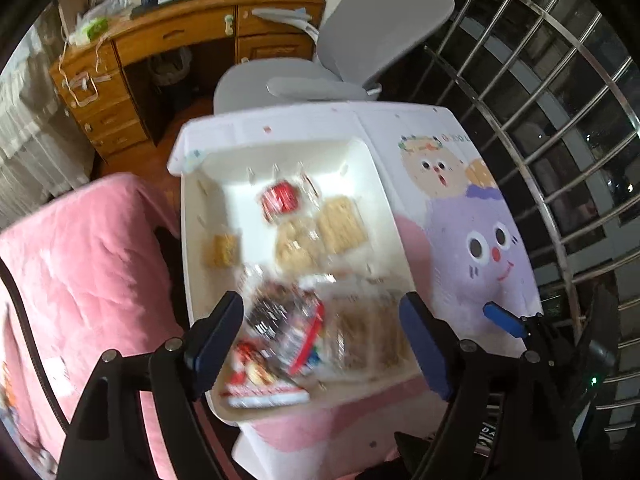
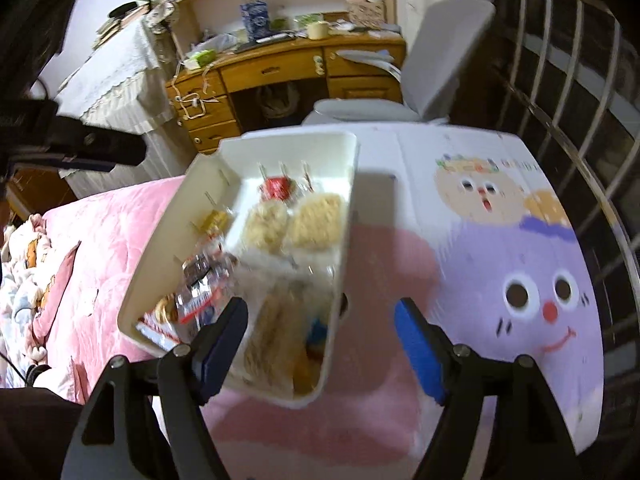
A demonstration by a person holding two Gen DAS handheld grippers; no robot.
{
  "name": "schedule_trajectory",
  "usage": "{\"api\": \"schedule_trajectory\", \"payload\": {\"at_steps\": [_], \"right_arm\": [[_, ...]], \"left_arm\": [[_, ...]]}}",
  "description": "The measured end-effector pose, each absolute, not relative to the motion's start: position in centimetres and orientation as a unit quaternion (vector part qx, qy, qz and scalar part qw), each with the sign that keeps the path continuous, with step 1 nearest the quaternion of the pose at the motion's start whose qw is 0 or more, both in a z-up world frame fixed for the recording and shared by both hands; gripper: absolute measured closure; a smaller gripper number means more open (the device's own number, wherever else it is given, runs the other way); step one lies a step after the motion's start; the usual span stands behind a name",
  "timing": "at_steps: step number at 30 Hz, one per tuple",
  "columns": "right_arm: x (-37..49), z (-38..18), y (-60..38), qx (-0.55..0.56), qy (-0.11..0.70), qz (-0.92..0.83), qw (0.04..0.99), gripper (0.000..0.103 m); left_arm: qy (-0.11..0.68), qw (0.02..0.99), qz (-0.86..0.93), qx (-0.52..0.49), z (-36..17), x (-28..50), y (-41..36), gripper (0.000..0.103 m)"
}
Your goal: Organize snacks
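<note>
A white divided tray (image 1: 192, 200) stands on the cartoon-printed table (image 1: 460, 240). It holds a red packet (image 1: 280, 200), pale cracker packs (image 1: 340, 224), a small yellow snack (image 1: 222, 250), a dark shiny packet (image 1: 276, 320), a red-and-white packet (image 1: 260, 384) and clear-wrapped biscuits (image 1: 368, 340). My left gripper (image 1: 320, 304) hangs open over the tray's near end, pads off the packets. My right gripper (image 2: 320, 306) is open above the tray's near right corner (image 2: 320, 384); its blue pad (image 1: 504, 320) shows in the left wrist view. The picture is blurred.
A bed with a pink blanket (image 1: 80, 260) lies left of the table. Behind stand a grey chair (image 1: 376, 28) and a cluttered wooden desk (image 1: 180, 36). Metal window bars (image 1: 560, 120) run along the right side.
</note>
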State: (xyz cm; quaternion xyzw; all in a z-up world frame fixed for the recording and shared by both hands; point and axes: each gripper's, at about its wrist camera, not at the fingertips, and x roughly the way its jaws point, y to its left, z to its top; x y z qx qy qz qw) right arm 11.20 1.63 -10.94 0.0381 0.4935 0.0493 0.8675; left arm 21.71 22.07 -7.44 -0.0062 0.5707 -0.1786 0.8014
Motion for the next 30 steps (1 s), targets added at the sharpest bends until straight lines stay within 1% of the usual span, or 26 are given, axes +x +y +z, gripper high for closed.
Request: {"api": "schedule_trajectory", "payload": {"at_steps": [6, 14, 22, 30], "right_arm": [[7.4, -11.4, -0.6, 0.069, 0.522, 0.027, 0.85, 0.016], [3.4, -10.1, -3.8, 0.084, 0.542, 0.003, 0.836, 0.01], [0.0, -7.2, -7.3, 0.067, 0.538, 0.011, 0.84, 0.005], [-2.2, -3.1, -12.2, 0.038, 0.529, 0.064, 0.846, 0.003]], "left_arm": [[0.577, 0.799, -0.171, -0.011, -9.3, 17.3, 21.4, 0.022], [0.6, 0.778, -0.18, -0.048, -10.8, 11.0, 19.4, 0.022], [0.569, 0.808, -0.136, -0.071, -8.6, 6.9, 15.4, 0.021], [0.516, 0.848, -0.102, -0.068, -4.4, 3.0, 7.7, 0.021]]}}
